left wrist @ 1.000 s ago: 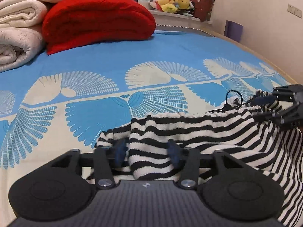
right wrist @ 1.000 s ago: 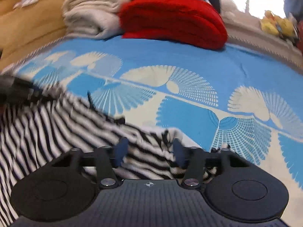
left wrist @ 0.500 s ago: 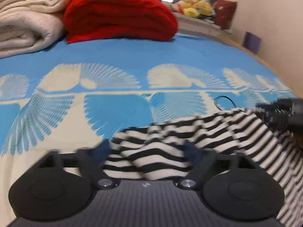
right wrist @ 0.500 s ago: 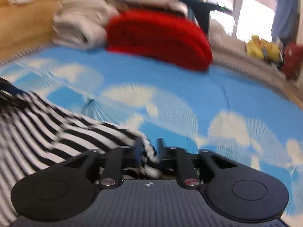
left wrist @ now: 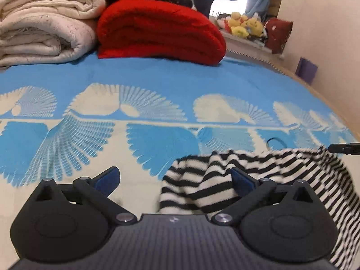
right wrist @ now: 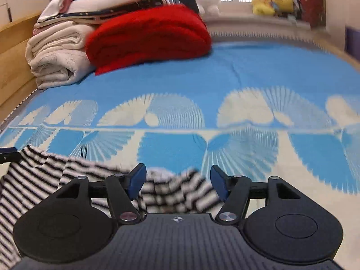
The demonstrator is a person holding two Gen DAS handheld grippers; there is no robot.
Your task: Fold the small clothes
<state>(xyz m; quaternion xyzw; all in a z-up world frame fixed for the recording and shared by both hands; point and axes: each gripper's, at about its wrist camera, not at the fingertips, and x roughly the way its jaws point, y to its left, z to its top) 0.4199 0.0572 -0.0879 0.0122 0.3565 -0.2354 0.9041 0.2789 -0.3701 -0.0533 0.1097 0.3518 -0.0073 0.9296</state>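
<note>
Left wrist view showed the left gripper (left wrist: pixel 174 180) spread wide and holding nothing, with the striped garment (left wrist: pixel 202 180) lying bunched on the blue patterned bedspread (left wrist: pixel 157 78) between its fingers, nearer the right-hand blue pad (left wrist: pixel 240 180). The right gripper (right wrist: pixel 177 182) was likewise wide open, the same striped cloth (right wrist: pixel 171 191) heaped between its fingers and trailing off to the left, while a red blanket (right wrist: pixel 146 38) and cream quilts (right wrist: pixel 58 56) sat folded at the far end of the bed

one striped garment (left wrist: pixel 202 180), one red blanket (left wrist: pixel 157 29), two quilts (left wrist: pixel 45 22).
</note>
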